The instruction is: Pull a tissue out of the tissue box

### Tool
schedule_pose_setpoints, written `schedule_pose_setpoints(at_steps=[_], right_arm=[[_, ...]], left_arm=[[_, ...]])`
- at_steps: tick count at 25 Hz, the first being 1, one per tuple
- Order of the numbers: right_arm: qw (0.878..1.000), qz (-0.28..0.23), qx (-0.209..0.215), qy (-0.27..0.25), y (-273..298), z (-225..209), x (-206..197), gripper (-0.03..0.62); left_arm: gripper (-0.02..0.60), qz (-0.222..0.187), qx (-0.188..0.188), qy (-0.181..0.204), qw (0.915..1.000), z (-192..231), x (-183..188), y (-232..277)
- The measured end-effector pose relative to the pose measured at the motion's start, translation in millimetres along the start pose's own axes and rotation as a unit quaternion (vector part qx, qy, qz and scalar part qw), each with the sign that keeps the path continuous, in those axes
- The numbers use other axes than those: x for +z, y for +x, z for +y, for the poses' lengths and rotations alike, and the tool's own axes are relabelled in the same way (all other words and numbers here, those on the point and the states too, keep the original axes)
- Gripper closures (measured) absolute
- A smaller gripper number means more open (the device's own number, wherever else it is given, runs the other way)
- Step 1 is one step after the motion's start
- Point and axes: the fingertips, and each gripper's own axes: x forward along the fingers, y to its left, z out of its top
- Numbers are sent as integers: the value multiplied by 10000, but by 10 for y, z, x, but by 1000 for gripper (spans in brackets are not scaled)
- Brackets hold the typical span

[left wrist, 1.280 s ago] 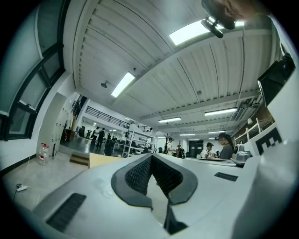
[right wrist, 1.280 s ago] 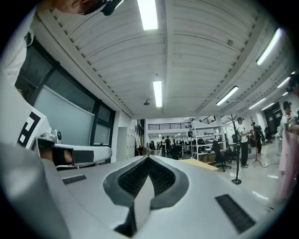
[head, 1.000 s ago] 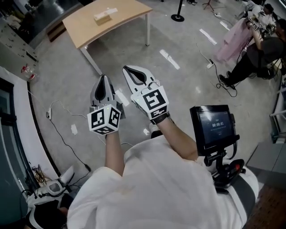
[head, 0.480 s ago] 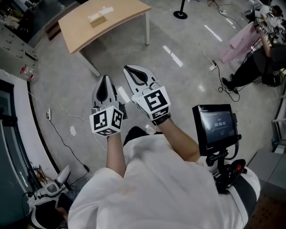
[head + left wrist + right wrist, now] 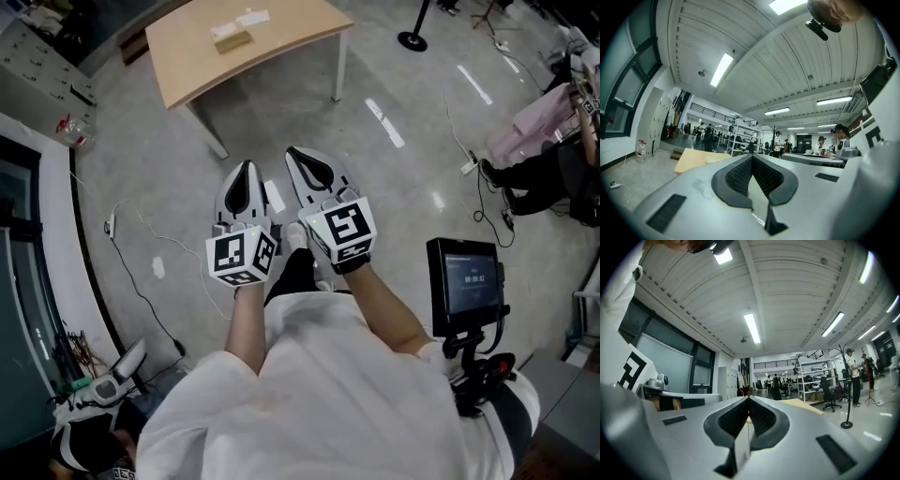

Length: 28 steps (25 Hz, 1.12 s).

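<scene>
As the table (image 5: 187, 58) nears, left tongs (image 5: 246, 170) and right tongs (image 5: 300, 156) stay clenched, empty.

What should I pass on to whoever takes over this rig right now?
Left gripper: shut, empty, held out level in front of the person.
Right gripper: shut, empty, close beside the left one.
Tissue box: on the wooden table ahead, well apart from both grippers. A white item lies beside it; too small to identify.
Done: nothing visible; no tissue is held.
Left: reach the table, open a gripper, pinch a tissue and pull it out, probably steadying the box with the other.
</scene>
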Motion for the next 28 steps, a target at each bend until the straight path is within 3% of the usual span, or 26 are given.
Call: schedule_pose_setpoints(at_steps=[3,8,12,15,17,22,28], right_arm=[[9999,83,44,46,431,-149,-97,592],[9993,215,246,-192,1301,-392,-159,592],[9986,194,335,-365,2122,-569,-9,592],[9975,157,471,-510,2660,-668,98,592],[9966,197,563,-565,2944,-742,93,592],[9969,402,527,-424,3423,-1023,-102,592],[9978,448,417,-239,3793,-1430,-188,592]], left_arm=[[594,48,24,16,10000,246,-36,348],[594,-51,149,-270,9995,779,-79,1141],[594,-207,85,-300,9993,1217,137,1777],[594,-557,-16,-367,9978,1568,351,2189],[594,-655,106,-408,9970,1832,422,2419],[594,-448,384,-542,9968,2277,303,2856],[594,-148,375,-471,9981,2344,152,3321]])
